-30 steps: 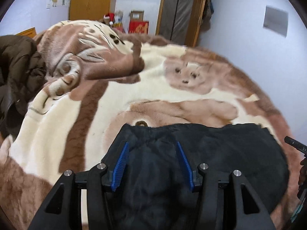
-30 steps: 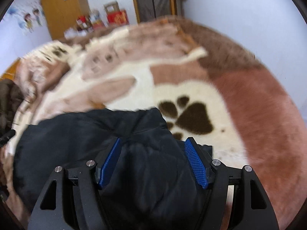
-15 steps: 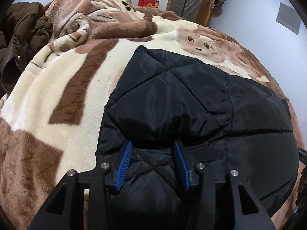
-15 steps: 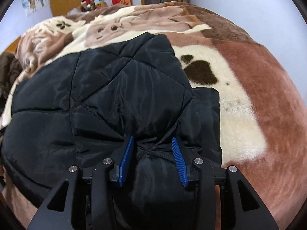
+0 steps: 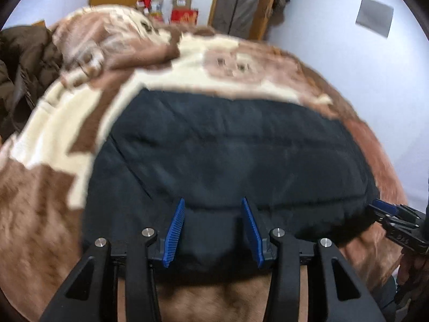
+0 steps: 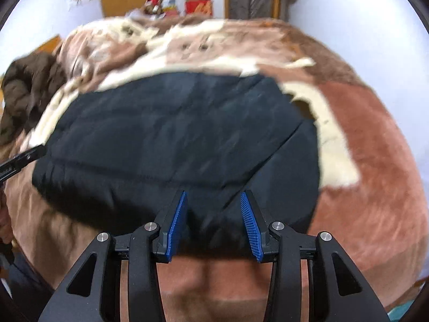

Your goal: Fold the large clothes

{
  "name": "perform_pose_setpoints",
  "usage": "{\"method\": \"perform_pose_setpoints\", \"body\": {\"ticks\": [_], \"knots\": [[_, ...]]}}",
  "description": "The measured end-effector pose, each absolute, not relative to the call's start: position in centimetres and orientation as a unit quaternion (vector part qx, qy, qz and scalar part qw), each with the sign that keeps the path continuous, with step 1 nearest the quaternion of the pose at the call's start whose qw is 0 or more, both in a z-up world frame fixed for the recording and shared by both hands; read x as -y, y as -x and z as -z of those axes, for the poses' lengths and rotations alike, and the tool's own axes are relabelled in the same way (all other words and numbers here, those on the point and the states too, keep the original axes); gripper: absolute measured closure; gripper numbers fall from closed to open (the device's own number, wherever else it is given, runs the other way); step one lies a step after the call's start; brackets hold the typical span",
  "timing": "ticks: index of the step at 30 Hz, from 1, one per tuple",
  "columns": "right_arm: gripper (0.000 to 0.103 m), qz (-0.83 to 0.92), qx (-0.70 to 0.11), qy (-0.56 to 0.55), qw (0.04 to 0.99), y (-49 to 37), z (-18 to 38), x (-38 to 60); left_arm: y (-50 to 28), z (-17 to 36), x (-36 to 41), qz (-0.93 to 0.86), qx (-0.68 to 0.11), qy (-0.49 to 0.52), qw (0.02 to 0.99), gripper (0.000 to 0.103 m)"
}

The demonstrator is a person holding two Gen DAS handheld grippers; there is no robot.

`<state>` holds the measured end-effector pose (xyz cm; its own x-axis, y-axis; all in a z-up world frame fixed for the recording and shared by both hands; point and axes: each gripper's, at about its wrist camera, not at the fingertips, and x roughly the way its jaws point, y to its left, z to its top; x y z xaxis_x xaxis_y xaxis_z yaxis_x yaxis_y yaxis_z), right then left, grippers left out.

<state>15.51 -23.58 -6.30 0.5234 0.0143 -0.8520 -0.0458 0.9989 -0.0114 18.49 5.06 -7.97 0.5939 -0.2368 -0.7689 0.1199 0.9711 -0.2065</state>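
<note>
A bed fills the room, covered by a plush brown-and-cream blanket [image 5: 48, 204] with bear faces; a door, boxes and a brown coat [image 6: 29, 86] heaped at the far left lie beyond. My black quilted jacket [image 5: 230, 155] lies spread across the blanket's middle, its near hem drawn toward me. My left tongs [image 5: 213, 228] are clamped on a bunched fold of that hem near one corner, and my right tongs [image 6: 214, 222] are clamped on the hem near the other, so I judge I am holding both corners to keep the edge straight for a fold. The left view shows the tip of the right tongs at the jacket's right edge; the right view alone shows the blanket's plain reddish-brown area. Both views are blurred.
</note>
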Motion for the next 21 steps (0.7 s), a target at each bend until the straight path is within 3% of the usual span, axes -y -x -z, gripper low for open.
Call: {"method": "perform_pose_setpoints", "body": {"ticks": [5, 16, 21], "knots": [[0.061, -0.019, -0.522, -0.012, 0.853, -16.9, 9.0, 25.1, -19.3, 10.5, -4.4, 0.090, -0.466, 0.065, 0.878, 0.056], [0.057, -0.042, -0.458, -0.011, 0.888, -17.6, 4.2, 23.7, -20.3, 6.7, -3.0, 0.099, -0.434, 0.046, 0.894, 0.057], [0.056, -0.037, -0.460, 0.000, 0.887, -20.9, 4.6, 22.9, -23.6, 7.7, -1.7, 0.098, -0.442, 0.040, 0.891, 0.056]]}}
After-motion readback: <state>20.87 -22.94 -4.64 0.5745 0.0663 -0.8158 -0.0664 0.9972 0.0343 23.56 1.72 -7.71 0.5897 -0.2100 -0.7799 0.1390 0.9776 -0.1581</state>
